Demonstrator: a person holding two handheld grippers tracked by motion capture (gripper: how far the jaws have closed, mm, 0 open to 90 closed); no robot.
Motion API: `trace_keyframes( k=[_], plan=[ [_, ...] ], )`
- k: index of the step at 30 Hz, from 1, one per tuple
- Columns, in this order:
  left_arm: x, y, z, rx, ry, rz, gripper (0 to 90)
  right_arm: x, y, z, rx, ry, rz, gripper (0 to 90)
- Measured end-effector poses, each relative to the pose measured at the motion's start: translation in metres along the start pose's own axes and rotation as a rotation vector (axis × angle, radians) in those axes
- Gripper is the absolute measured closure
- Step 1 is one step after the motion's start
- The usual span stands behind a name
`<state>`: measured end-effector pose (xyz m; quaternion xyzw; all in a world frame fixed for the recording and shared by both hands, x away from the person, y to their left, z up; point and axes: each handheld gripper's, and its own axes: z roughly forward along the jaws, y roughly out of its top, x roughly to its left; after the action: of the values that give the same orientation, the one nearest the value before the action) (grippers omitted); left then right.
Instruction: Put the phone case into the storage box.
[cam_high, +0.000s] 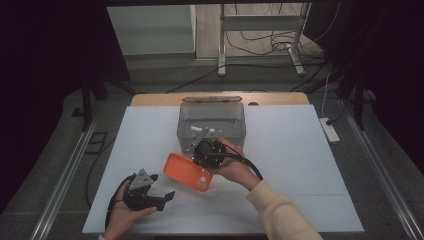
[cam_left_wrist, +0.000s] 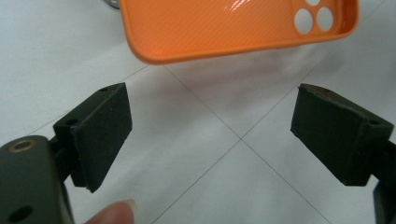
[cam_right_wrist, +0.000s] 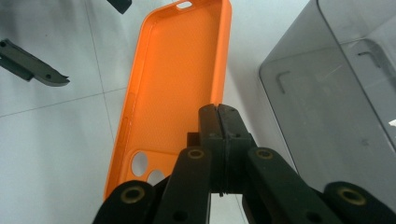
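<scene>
- no brand or writing is readable anywhere.
- the right gripper (cam_right_wrist: 218, 109) is tilted down, its jaws pinched on the edge of an orange phone case (cam_right_wrist: 180, 84), beside a grey bin (cam_high: 211, 121).
- the left gripper (cam_left_wrist: 212, 135) rests low on the white table (cam_high: 300, 150), jaws wide and empty.
- the case's ends are cut off in the left gripper view.

orange phone case (cam_high: 186, 171), hollow side up, camera holes visible, beside grey bin (cam_high: 211, 120)
</scene>
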<state>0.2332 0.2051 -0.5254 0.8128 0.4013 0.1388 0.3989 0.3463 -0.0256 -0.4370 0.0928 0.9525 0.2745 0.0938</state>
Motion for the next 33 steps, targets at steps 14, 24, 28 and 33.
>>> trace_keyframes(
  k=[14,24,28,33],
  plan=[
    [0.000,0.000,0.001,-0.002,0.001,-0.004,12.5,0.004,-0.009,-0.020,-0.031,-0.008,-0.003,89.6],
    [-0.001,0.000,0.001,-0.005,0.007,-0.008,12.5,0.008,-0.029,-0.041,-0.077,-0.009,0.021,89.6],
    [-0.001,0.000,0.001,-0.005,0.007,-0.008,12.5,0.009,-0.039,-0.048,-0.091,-0.014,0.037,89.6],
    [-0.001,0.000,0.001,-0.004,0.007,-0.010,12.5,0.011,-0.051,-0.055,-0.099,-0.020,0.043,89.6]
  ],
)
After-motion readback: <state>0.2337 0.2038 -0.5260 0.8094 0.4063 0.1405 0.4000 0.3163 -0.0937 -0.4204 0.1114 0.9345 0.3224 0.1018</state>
